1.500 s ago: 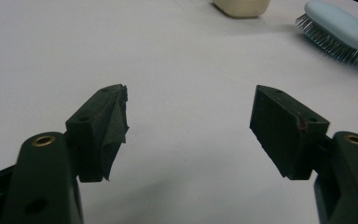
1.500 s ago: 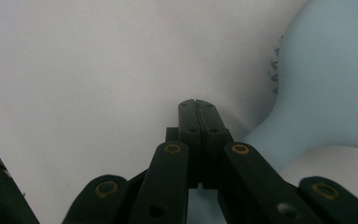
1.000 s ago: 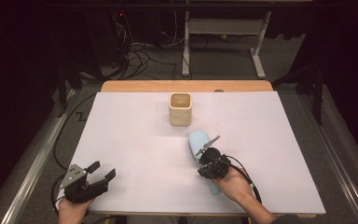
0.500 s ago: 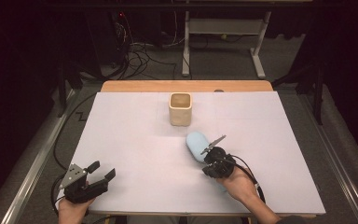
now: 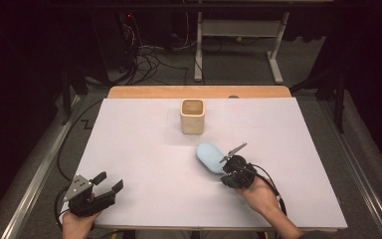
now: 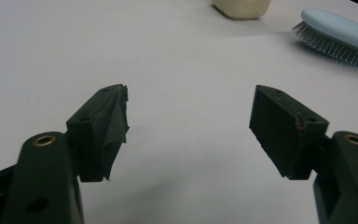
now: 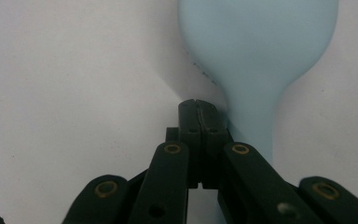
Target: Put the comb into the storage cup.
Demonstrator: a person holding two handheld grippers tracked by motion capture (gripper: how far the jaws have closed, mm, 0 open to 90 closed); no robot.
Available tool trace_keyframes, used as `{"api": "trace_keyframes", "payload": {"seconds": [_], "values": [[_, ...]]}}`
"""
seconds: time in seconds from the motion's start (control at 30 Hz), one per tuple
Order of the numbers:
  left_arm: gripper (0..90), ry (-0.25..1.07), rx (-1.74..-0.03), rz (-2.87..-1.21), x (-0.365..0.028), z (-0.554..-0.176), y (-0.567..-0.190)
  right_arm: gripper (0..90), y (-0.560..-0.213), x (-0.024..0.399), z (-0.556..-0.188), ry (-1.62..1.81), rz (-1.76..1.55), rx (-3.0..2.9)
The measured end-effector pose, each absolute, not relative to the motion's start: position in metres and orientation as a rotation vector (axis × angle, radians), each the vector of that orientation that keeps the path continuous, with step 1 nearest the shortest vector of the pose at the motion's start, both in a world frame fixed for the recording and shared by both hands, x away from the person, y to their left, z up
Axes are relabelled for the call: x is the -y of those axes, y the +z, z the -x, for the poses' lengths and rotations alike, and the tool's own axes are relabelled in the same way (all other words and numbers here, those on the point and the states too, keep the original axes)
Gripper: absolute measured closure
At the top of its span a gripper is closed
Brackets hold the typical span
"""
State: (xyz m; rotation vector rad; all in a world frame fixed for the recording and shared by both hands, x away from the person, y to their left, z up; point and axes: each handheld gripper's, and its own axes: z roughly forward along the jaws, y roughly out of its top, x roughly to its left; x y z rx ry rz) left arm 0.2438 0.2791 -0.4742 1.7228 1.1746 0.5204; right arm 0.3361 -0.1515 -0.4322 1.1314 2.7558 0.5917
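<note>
While your right gripper (image 7: pixel 198 105) is sitting closed, empty, beside the blue brush (image 7: pixel 256 51), nothing is being clamped. Your left gripper (image 6: pixel 189 126) is hovering with jaws apart over the desk (image 5: pixel 144 149).

From my station I count one light-blue hairbrush (image 5: pixel 209 156) on the white table (image 5: pixel 139 134), and one cream square cup (image 5: pixel 192 116) standing farther back. I have two grippers in play: one left gripper (image 5: pixel 108 183) and one right gripper (image 7: pixel 198 106). Two hands hold them, one hand (image 5: pixel 74 224) at each side.
</note>
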Motion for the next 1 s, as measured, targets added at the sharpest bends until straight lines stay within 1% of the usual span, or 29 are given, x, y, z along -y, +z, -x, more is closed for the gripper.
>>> {"api": "trace_keyframes", "payload": {"seconds": [1.0], "values": [[28.6, 0.52, -1.173, -1.72, -0.28, -0.244, -0.474, 90.0, -0.429, 0.164, -0.334, 0.639, -1.128, -2.724]]}}
